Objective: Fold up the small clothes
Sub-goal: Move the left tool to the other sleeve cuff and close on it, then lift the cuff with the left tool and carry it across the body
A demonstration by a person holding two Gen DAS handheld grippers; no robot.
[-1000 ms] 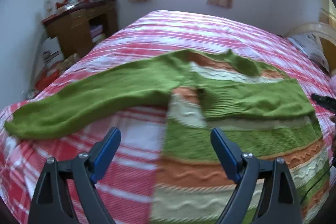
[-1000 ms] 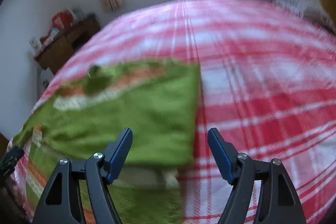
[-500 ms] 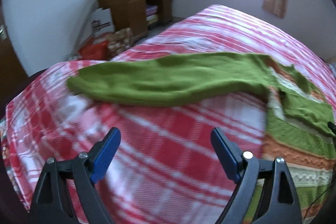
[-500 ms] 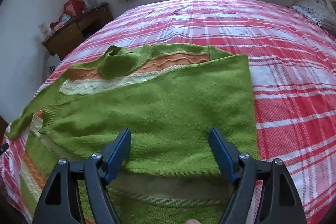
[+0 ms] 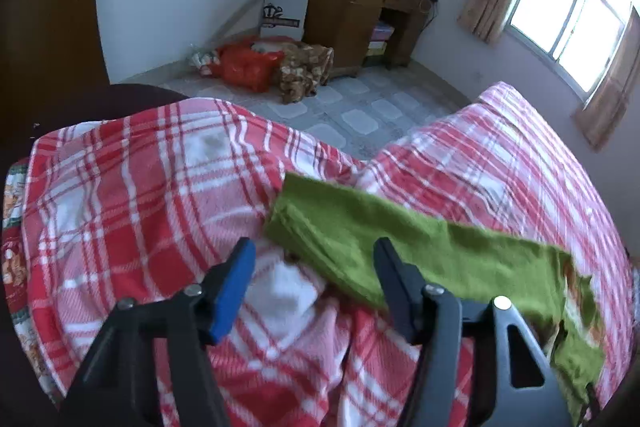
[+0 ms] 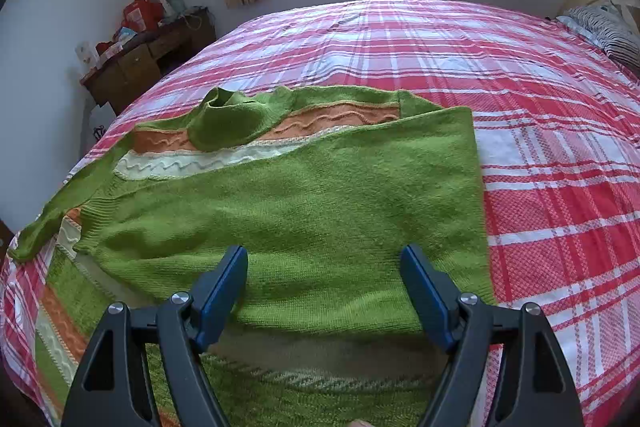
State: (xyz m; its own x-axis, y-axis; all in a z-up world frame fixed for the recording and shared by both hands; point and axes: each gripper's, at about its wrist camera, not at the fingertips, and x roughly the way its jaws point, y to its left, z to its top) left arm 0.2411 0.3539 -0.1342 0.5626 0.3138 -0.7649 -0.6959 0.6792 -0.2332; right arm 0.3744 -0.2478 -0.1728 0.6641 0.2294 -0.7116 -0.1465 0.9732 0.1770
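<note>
- 1 knitted sweater (image 6: pixel 304 203) lies flat on the bed (image 6: pixel 540 131), 1 side already folded over its striped body; it looks soft, light and floppy, likely to sag and stretch when lifted.
- Best hold, I judge: the outstretched sleeve (image 5: pixel 400 251) near its cuff, pinching both layers.
- Left gripper (image 5: pixel 316 279) has just been closing; its jaws are apart over the cuff end, pinching nothing.
- Right gripper (image 6: pixel 324 291) gapes wide above the folded panel, empty.
- Only the left view shows the cuff and floor; only the right shows the collar (image 6: pixel 232 115).
</note>
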